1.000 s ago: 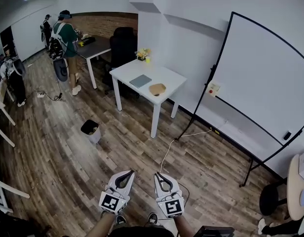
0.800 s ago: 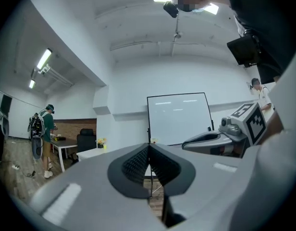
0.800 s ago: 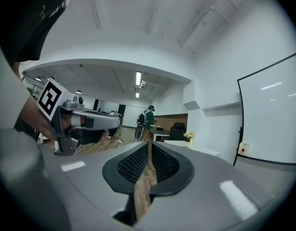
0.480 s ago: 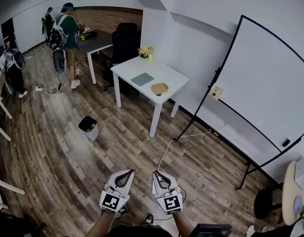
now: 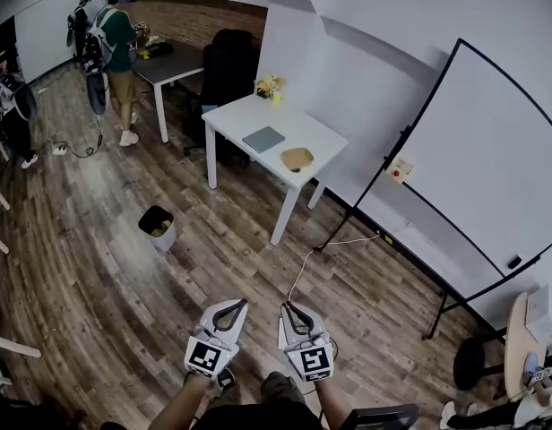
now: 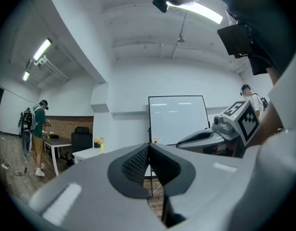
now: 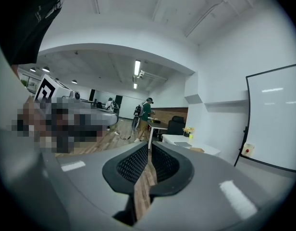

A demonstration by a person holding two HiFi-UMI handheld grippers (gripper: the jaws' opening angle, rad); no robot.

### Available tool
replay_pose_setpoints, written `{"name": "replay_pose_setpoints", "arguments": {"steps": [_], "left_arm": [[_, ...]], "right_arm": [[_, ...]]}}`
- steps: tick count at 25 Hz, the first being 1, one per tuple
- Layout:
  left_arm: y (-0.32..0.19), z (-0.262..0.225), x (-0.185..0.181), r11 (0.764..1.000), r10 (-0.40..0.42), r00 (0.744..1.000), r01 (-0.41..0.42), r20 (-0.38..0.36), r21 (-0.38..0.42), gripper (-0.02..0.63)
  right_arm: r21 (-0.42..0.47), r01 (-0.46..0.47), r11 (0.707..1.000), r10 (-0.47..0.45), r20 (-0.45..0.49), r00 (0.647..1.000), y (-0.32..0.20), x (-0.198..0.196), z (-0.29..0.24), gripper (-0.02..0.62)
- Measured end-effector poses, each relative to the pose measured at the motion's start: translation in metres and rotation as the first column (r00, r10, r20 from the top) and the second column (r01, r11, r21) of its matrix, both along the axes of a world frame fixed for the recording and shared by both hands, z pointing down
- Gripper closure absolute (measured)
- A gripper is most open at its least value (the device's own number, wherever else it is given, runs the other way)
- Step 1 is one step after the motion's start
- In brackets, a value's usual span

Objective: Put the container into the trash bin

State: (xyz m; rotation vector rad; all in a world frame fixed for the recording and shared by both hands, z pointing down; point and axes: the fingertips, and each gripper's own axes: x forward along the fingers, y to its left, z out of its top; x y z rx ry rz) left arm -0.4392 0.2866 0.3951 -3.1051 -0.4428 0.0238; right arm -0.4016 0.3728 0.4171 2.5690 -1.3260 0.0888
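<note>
— Whiteboard (image 5: 491,168) has slid toward the right edge of the head view since a second ago, and the bin (image 5: 157,223) sits a touch higher at left. The person is walking in, I'd say.

— Carrying anything?

— No. The left gripper (image 5: 232,305) has its jaws pressed together on nothing. The right gripper (image 5: 286,308) is as good as closed too, with only a sliver of floor showing between the pads.

— So where's the container (image 5: 297,159)?

— On the white table (image 5: 231,119), upper centre of the frame, toward the table's right end, near a grey pad (image 5: 263,139). It's well apart from both grippers, which are down at bottom centre.

— Which way from the jaws?

— Almost straight up the frame, a hair right of the right gripper's tips. Both grippers point that way, so I'd judge the right one has the shorter line.

— Long axis?

— Too small to tell. It reads as a shallow brown tray.

— And the bin?

— On the floor at left of centre, down and left of the table, well apart from the container. It's on the left gripper's side.
</note>
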Motion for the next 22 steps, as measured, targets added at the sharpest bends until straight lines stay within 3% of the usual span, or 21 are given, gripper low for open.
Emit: {"name": "replay_pose_setpoints", "arguments": {"steps": [4, 16, 22], "left_arm": [[-0.011, 0.008, 0.027, 1.0, -0.002, 1.0, 0.002, -0.011, 0.009, 0.604], [0.003, 0.007, 0.134, 0.997, -0.058, 0.996, 0.054, 0.073, 0.058, 0.604], [-0.002, 0.018, 0.177, 0.996, -0.088, 0.991, 0.085, 0.097, 0.04, 0.604]], "right_arm": [[0.003, -0.01, 1.0, 0.01, 0.019, 1.0, -0.008, 0.028, 0.004, 0.569], [0.052, 0.032, 0.998, -0.036, 0.077, 0.996, 0.004, 0.15, 0.022, 0.569], [0.035, 0.044, 0.998, -0.048, 0.112, 0.993, 0.006, 0.201, 0.037, 0.569]]}}
